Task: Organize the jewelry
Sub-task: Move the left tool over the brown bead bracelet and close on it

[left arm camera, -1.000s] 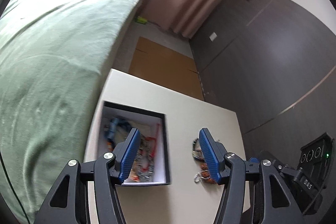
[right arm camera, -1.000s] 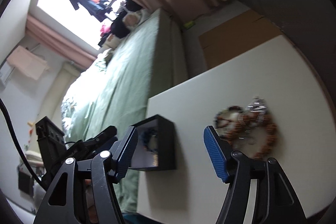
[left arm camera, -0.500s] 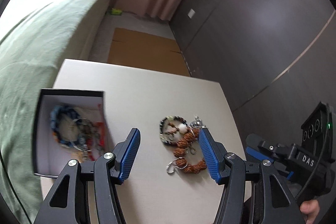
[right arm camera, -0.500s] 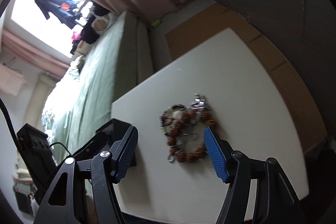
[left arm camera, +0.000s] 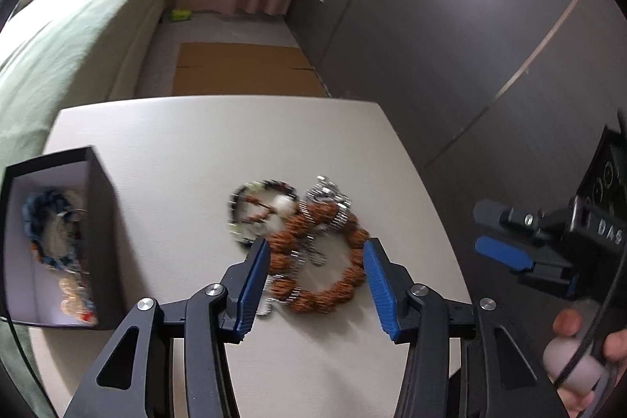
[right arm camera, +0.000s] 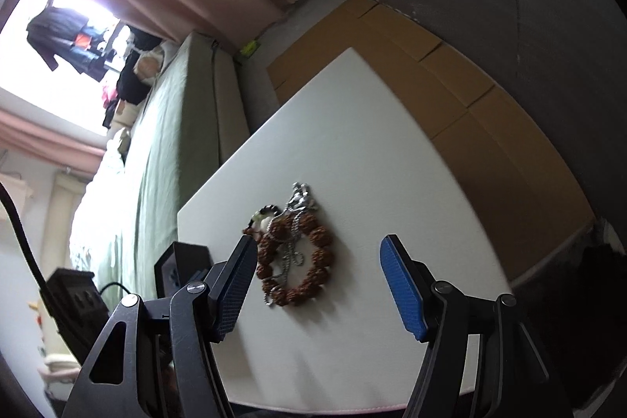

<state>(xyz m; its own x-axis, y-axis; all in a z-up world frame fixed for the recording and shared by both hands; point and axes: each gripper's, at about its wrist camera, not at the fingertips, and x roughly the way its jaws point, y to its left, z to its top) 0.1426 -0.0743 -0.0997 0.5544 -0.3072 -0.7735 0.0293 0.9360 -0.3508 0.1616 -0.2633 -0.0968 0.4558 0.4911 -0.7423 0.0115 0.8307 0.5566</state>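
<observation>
A brown bead bracelet (left arm camera: 325,261) lies on the white table (left arm camera: 188,143), tangled with a silver chain (left arm camera: 329,194) and a dark bead bracelet (left arm camera: 254,210). My left gripper (left arm camera: 316,271) is open and hovers just above the brown bracelet, its fingers either side of it. A black box (left arm camera: 98,222) with a white inside holds several pieces of jewelry at the left. The pile also shows in the right wrist view (right arm camera: 294,249). My right gripper (right arm camera: 313,277) is open and empty, above the table near the pile; it also shows in the left wrist view (left arm camera: 505,253).
A bed with a green cover (left arm camera: 66,38) runs along the table's left side. Brown cardboard (left arm camera: 243,69) lies on the floor beyond the table. A dark wall (left arm camera: 450,26) stands at the right. The black box shows at the left in the right wrist view (right arm camera: 184,261).
My left gripper has swung right from over the box to over the bracelet pile and come closer to it. My right gripper has turned toward the pile. Both stay open.
</observation>
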